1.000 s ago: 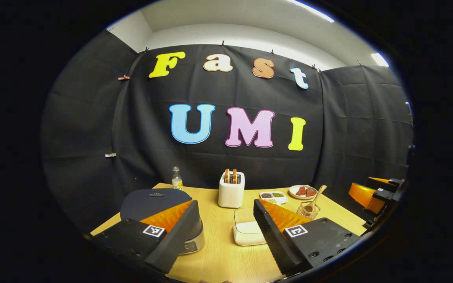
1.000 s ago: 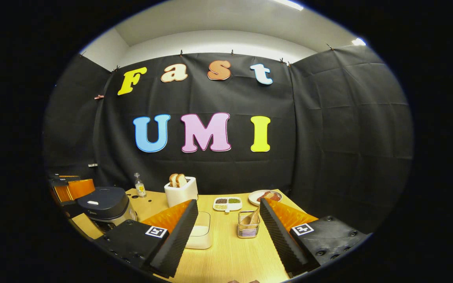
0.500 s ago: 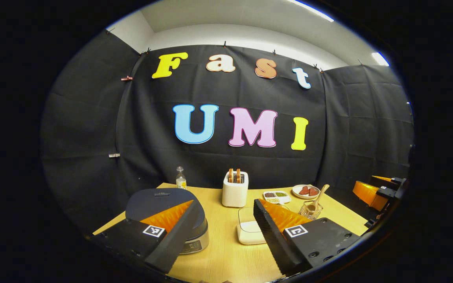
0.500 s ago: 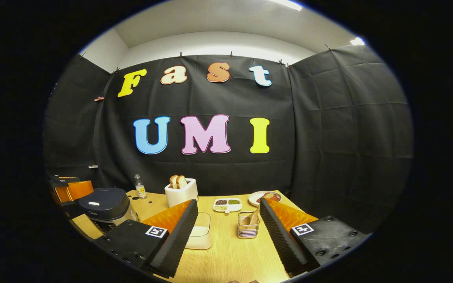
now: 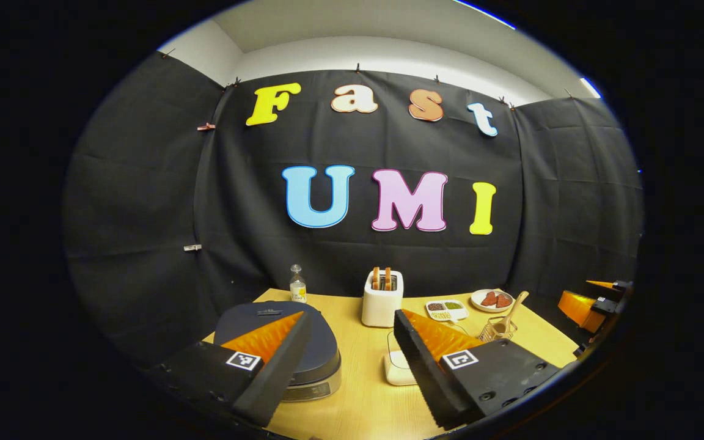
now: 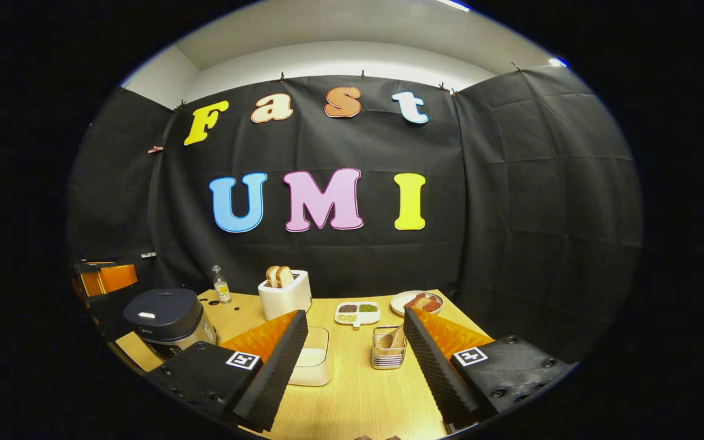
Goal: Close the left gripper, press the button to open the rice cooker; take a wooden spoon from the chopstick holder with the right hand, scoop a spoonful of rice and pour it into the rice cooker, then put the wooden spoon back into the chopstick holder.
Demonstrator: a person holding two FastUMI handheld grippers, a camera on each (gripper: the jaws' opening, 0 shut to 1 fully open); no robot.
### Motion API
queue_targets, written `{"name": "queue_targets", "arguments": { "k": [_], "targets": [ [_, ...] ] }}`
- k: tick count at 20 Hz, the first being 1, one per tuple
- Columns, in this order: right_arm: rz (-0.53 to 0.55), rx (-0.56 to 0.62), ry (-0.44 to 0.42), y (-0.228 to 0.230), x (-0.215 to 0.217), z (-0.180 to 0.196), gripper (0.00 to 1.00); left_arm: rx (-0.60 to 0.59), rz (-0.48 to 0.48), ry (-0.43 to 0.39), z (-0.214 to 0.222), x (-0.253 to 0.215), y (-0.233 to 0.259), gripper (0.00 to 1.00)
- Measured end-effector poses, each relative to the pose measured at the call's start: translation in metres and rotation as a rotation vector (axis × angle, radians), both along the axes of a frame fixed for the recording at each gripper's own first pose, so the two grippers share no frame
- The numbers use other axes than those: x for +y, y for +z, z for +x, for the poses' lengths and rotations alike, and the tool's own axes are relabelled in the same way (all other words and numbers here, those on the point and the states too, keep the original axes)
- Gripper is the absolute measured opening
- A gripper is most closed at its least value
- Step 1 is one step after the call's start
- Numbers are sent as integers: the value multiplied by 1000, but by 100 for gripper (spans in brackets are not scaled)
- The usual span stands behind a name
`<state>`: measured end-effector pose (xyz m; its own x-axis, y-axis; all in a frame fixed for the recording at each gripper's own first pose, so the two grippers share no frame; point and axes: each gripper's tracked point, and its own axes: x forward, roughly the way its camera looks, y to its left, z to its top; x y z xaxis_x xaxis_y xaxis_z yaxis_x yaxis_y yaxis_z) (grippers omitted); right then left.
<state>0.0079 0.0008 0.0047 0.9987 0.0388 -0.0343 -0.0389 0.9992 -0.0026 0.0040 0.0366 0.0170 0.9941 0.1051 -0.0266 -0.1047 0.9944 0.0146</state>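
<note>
The dark-lidded rice cooker [image 5: 278, 348] sits shut on the wooden table [image 5: 352, 403], partly behind my left gripper's near finger. My left gripper [image 5: 352, 314] is open and holds nothing. A white container of rice [image 5: 398, 370] stands between its fingers, farther off. The wire chopstick holder [image 5: 498, 330] holds the wooden spoon [image 5: 514, 308]. In the right gripper view, my right gripper [image 6: 355, 313] is open and holds nothing. The chopstick holder [image 6: 387, 354] with the spoon [image 6: 392, 337] stands just inside its right finger. The rice container [image 6: 312, 363] and the cooker [image 6: 168, 315] lie to the left.
At the back of the table stand a white toaster [image 5: 381, 299] with bread, a small bottle [image 5: 297, 286], a divided dish of beans [image 5: 445, 308] and a plate of red food [image 5: 492, 299]. The other gripper [image 5: 590, 302] shows at the far right edge.
The left gripper view has swung left, so the cooker and the other table things sit farther right in it. The right gripper view has tilted slightly. Both grippers stay open.
</note>
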Motion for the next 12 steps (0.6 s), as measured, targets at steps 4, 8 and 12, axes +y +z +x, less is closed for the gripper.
{"name": "queue_targets", "arguments": {
  "k": [4,8,12],
  "targets": [
    [25,-22,-1,7,5,5,99,50,-41,31,7,32,-2,64],
    [44,-27,-16,4,3,-3,99,102,-77,47,21,69,-10,40],
    [-3,-29,-23,2,-5,-15,99,170,-122,49,34,96,-30,13]
  ]
}}
